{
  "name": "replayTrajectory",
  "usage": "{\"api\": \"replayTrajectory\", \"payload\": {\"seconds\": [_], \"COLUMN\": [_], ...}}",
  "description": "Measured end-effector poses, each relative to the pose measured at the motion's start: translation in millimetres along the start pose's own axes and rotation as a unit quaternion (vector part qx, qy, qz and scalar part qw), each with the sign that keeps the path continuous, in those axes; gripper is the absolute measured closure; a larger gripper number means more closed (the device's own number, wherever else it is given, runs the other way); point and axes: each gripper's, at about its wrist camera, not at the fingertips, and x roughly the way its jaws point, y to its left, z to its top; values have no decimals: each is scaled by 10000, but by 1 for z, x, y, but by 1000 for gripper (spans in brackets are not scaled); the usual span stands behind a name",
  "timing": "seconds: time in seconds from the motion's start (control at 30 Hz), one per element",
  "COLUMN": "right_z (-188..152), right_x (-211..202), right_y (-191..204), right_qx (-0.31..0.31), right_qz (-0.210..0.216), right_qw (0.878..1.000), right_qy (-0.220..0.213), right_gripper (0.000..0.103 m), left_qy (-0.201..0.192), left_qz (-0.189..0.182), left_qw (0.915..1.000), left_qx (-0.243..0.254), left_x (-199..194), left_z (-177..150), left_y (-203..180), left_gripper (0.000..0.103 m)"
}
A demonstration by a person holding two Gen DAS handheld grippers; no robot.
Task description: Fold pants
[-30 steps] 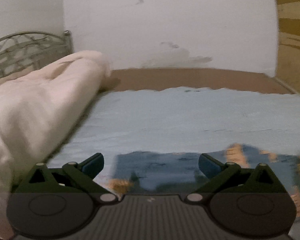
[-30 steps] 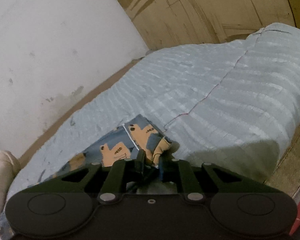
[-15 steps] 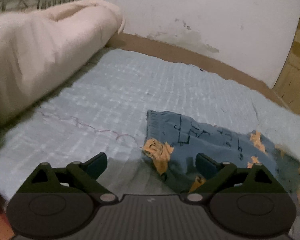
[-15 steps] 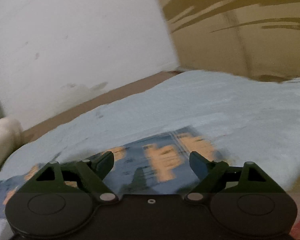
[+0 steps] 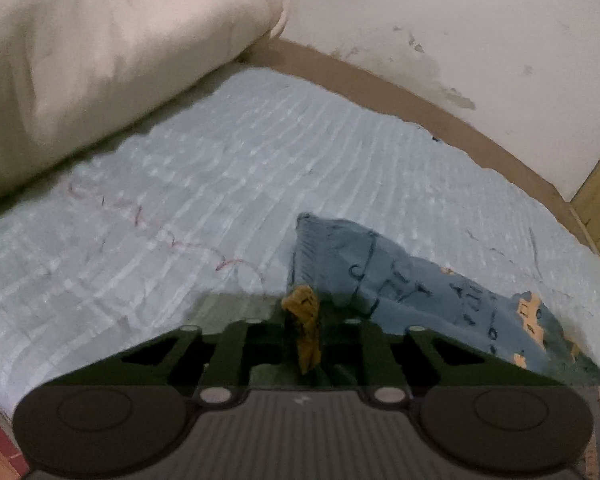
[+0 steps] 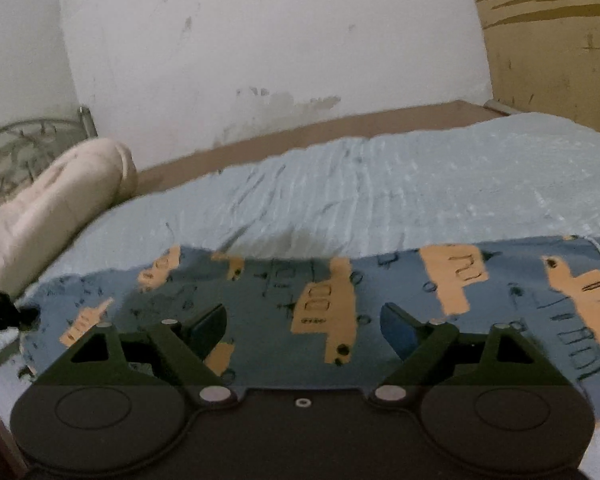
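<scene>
Pants look: the pants [image 6: 340, 304] are showing as thin blue cloth printed with orange vehicle shapes and dark line drawings; in the left wrist view [image 5: 412, 280] a duller blue side with only dark marks is facing up, and an orange scrap of print is standing at the nearest corner.
Pants place: they are lying on the light blue bedspread [image 6: 380, 184] at the near edge of the bed, well apart from the rolled cream blanket [image 6: 60, 196] that is resting against the metal headboard [image 6: 24, 140].
Pants axis: in the right wrist view the long axis is running across the picture along the near bed edge, one end reaching toward the cream blanket side and the other passing out of frame on the opposite side; the cloth is lying mostly flat.
Left hand-held gripper [image 5: 302, 334]: it is tilting down at the bedspread, its jaws are closing, and the pads are pinching the orange-printed corner of the pants, which is bunching upright between them.
Right hand-held gripper [image 6: 302, 326]: it is hovering just above the middle of the pants, pointing over them toward the white wall [image 6: 260, 40]; its jaws are standing wide apart with nothing between the pads.
</scene>
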Motion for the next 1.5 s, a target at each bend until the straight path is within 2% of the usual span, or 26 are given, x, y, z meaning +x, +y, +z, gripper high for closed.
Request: {"api": "replayTrajectory", "payload": {"seconds": [0.1, 0.23, 0.3, 0.4, 0.47, 0.53, 0.6, 0.67, 0.73, 0.83, 0.93, 1.03, 1.13, 1.23, 1.3, 1.37, 1.5], "right_z": [-4, -4, -6, -8, -9, -8, -6, -3, 0, 5, 7, 8, 6, 5, 2, -1, -6], "right_x": [5, 8, 10, 12, 12, 12, 12, 13, 17, 25, 31, 27, 16, 0, -11, -22, -45], "right_y": [2, 6, 8, 12, 14, 18, 24, 28, 30, 26, 12, -10, -40, -76, -95, -113, -147], "right_qx": [-17, -209, -324, -520, -616, -736, -923, -1094, -1245, -1373, -1369, -1329, -1307, -1100, -1021, -1010, -666], "right_qz": [-33, -44, -78, -125, -120, -152, -192, -228, -318, -436, -601, -896, -1373, -1694, -1854, -2230, -2835], "right_qw": [10000, 9998, 9994, 9985, 9980, 9971, 9955, 9937, 9917, 9894, 9881, 9865, 9815, 9793, 9773, 9695, 9561], "right_qy": [16, 41, 77, 114, 112, 115, 102, 82, 87, 168, 363, 349, 278, 160, 57, -88, -329], "right_gripper": [18, 17, 16, 15, 10, 5, 2, 1, 1, 1, 1, 1, 1, 1, 1, 1, 1], "left_qy": [-359, -582, -494, -151, -103, -169, -409, -629, -760, -846, -739, -533, -477, -340, -296, -323, -362], "left_qz": [156, 204, 303, 383, 454, 534, 660, 752, 754, 515, 153, 59, 195, 445, 669, 873, 916], "left_qw": [9988, 9972, 9970, 9972, 9962, 9945, 9916, 9864, 9806, 9743, 9700, 9607, 9549, 9590, 9572, 9548, 9584], "left_qx": [289, 418, 521, 617, 741, 889, 1035, 1323, 1643, 2025, 2310, 2722, 2924, 2777, 2801, 2823, 2680], "left_x": [-24, -50, -47, -28, -23, -25, -31, -35, -36, -29, -11, 17, 48, 77, 94, 107, 108], "left_z": [3, 6, 5, 4, 2, -2, -4, -6, -8, -11, -16, -22, -26, -26, -28, -31, -29], "left_y": [-13, -19, -20, -21, -25, -31, -39, -52, -69, -102, -143, -187, -219, -238, -246, -251, -251], "left_gripper": [91, 91, 91, 88, 79, 35, 17, 14, 3, 2, 2, 2, 2, 3, 3, 2, 1]}}
